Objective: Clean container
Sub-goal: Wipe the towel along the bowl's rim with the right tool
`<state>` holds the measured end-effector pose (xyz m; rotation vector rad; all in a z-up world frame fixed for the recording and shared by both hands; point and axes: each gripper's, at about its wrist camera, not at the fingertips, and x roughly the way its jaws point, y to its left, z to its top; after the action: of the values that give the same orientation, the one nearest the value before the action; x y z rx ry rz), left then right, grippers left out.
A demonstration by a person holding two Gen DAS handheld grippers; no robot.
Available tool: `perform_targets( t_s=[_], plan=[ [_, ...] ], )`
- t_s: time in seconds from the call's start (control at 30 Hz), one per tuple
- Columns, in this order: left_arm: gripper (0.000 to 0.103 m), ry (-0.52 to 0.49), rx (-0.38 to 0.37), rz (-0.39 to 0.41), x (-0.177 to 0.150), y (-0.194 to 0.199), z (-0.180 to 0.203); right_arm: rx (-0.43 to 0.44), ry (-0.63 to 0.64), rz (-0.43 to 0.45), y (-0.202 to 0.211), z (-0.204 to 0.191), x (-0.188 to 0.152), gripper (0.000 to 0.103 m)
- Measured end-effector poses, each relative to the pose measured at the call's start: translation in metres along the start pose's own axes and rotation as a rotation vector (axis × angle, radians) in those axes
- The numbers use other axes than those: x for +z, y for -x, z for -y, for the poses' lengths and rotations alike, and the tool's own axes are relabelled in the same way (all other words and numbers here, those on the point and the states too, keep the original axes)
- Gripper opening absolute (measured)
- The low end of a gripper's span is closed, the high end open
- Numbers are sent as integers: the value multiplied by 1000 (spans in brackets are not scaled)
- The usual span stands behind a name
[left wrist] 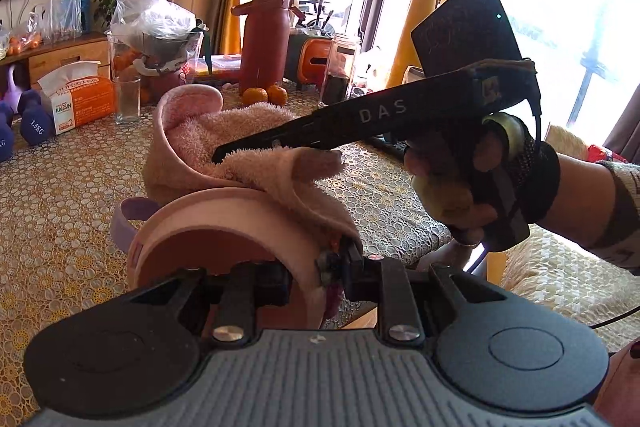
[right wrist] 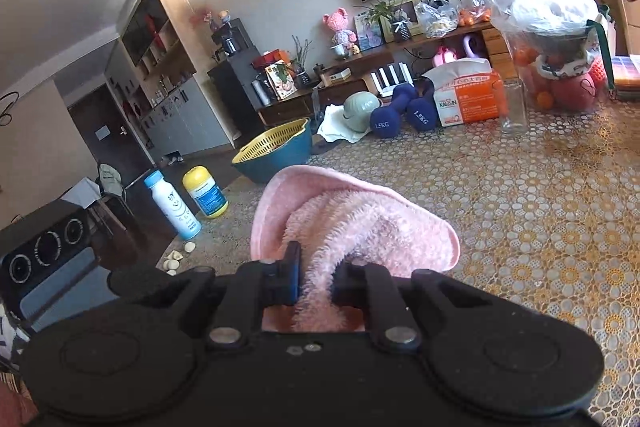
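A pink container (left wrist: 224,211) lies tilted on its side over the table, with a lilac handle (left wrist: 124,223) at its left. My left gripper (left wrist: 320,275) is shut on the container's near rim, the wall pinched between its fingers. A fluffy pink towel (left wrist: 248,131) fills the container's mouth and spills over the rim. A hand brings my right gripper (left wrist: 218,155) in from the right, with its tip buried in the towel. The right wrist view shows my right gripper (right wrist: 316,267) shut on a fold of the towel (right wrist: 360,223) inside the container (right wrist: 272,211).
The table wears a lace-patterned cloth (right wrist: 520,227). On it stand an orange tissue box (left wrist: 80,99), an empty glass (left wrist: 128,99), a red bottle (left wrist: 266,43), oranges (left wrist: 266,95), blue dumbbells (right wrist: 400,115), a blue and yellow colander (right wrist: 276,151) and two bottles (right wrist: 176,207).
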<state>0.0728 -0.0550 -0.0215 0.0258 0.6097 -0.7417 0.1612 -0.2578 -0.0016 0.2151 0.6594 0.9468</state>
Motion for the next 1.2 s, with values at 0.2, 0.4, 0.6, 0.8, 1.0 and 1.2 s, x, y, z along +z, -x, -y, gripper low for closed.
perform_targets(
  t_s=[0.2,0.4,0.6,0.8,1.0,1.2],
  plan=[
    [22,5,6,2,0,0,-2,-49,-51,-25,-7,22,-5,12],
    [22,28,0,14,3,-1,-6,-68,-81,-44,-9,35,-14,12],
    [22,52,17,17,2,-1,-14,-104,-78,-54,-9,38,-19,12],
    [22,125,32,-12,-9,-5,-33,-125,-54,-87,-10,36,-28,12],
    [22,158,14,-18,-14,-5,-37,-110,-42,-67,-8,29,-25,12],
    [21,175,1,-40,-22,-5,-36,-23,8,-24,-6,7,-9,12]
  ],
)
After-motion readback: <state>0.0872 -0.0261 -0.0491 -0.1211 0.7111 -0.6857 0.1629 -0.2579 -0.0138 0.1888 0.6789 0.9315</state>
